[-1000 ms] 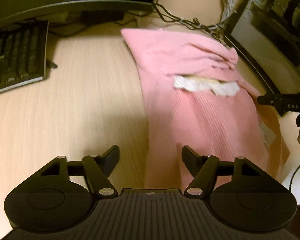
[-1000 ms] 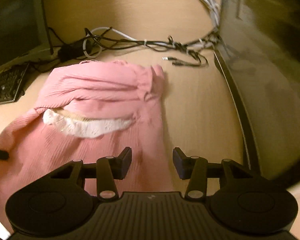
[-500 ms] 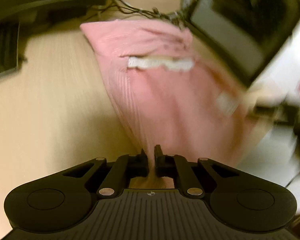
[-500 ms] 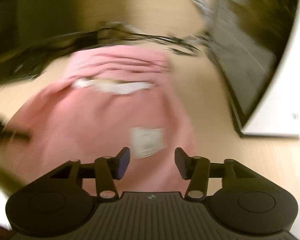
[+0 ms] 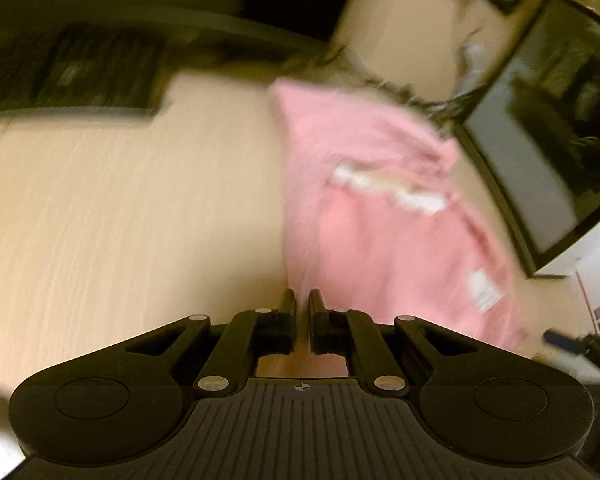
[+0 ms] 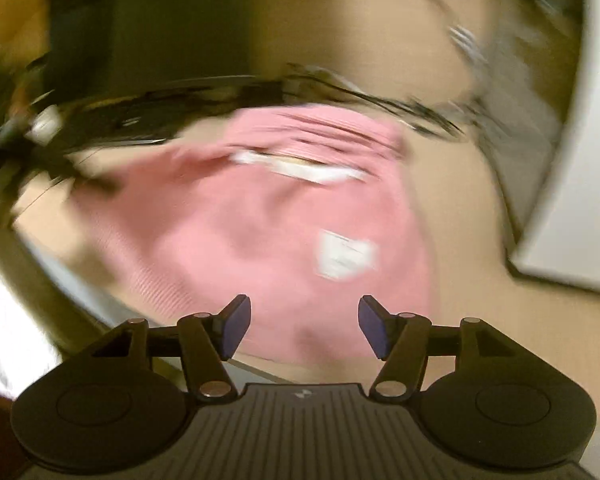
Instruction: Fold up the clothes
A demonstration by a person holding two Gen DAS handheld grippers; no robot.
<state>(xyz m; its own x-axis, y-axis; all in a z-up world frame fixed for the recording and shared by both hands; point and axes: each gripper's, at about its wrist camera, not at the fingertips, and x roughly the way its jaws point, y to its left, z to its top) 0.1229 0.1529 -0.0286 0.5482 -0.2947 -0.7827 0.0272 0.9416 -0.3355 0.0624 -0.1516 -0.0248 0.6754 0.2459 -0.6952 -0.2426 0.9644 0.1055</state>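
Pinching the near hem of the soft pink ribbed-knit garment (image 5: 380, 216), my left gripper (image 5: 302, 304) has its jaws pressed almost together; pink cloth shows in the narrow slot behind them, so I judge a thin edge of fabric is caught there, though blur keeps me from being sure how much. My right gripper (image 6: 302, 320) hovers over the opposite near edge with its jaws spread wide and nothing between the blue-faced pads (image 6: 236, 326).

The garment lies on the pale wood-grain bench (image 5: 120, 220), its far part bunched into horizontal pleats, a strip of white lace trim (image 6: 304, 168) across the middle and a white rectangular care label (image 6: 344, 256) facing up on the nearer panel. Its near edge reaches the bench's front lip in the right wrist view. A dark flat keyboard (image 5: 68, 76) sits well to the left, a black-framed monitor (image 5: 548, 152) stands just beside the cloth on the right, and tangled dark cables (image 6: 360, 100) run behind it.

I read the step in hand as taking hold of the near hem for a fold. That calls for closing the right jaws on the matching corner at the same height as the left, so the edge lifts level. The knit looks limp and stretchy, so it will probably sag between the two holds and drag on the bench; both views are smeared, so finer detail escapes me.
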